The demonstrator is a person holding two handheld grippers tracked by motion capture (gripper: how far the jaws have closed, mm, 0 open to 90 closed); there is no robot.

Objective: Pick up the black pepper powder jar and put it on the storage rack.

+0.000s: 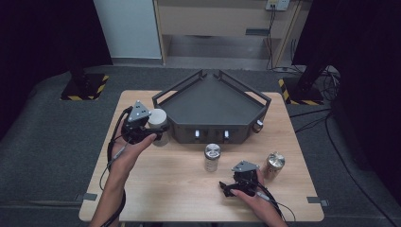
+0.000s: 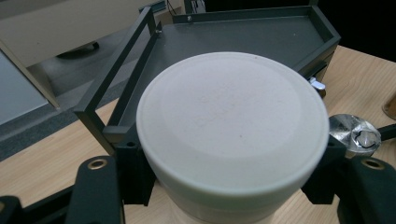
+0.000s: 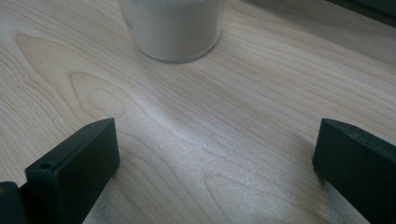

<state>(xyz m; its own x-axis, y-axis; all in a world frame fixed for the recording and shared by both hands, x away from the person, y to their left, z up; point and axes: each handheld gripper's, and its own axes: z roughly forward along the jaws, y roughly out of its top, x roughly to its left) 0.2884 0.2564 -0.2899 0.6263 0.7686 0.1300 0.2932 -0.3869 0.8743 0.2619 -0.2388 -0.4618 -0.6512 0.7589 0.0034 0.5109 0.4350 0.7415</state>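
- Far left of the high view: left gripper (image 1: 150, 128) raised above the wooden surface (image 1: 156, 189), held by the left hand (image 1: 126, 153), cable trailing down past the forearm.
- Fingers (image 2: 95, 186) closed on a white-lidded jar (image 1: 158, 124), one pad on each side of its body just under the lid, as seen in the left gripper view; jar upright, lifted clear of the surface, just beside the left front corner of the tray.
- Middle, toward the back: dark grey angular tray (image 1: 215, 101) with low railed walls, small knobs along its front face, resting on the surface.
- In front of the tray: small clear jar with a shiny metal lid (image 1: 212, 157), upright, standing alone, well apart from the held jar.
- Lower right: right gripper (image 1: 226, 188) lying low on the surface in the right hand (image 1: 253, 201), pointed left toward the metal-lidded jar.
- Fingers (image 3: 77, 161) spread wide with nothing between them but bare wood; bottom of a pale jar just ahead at the top of the right gripper view.
- Far right: bronze-coloured can (image 1: 274, 164), upright, just beside the right gripper, not touched.
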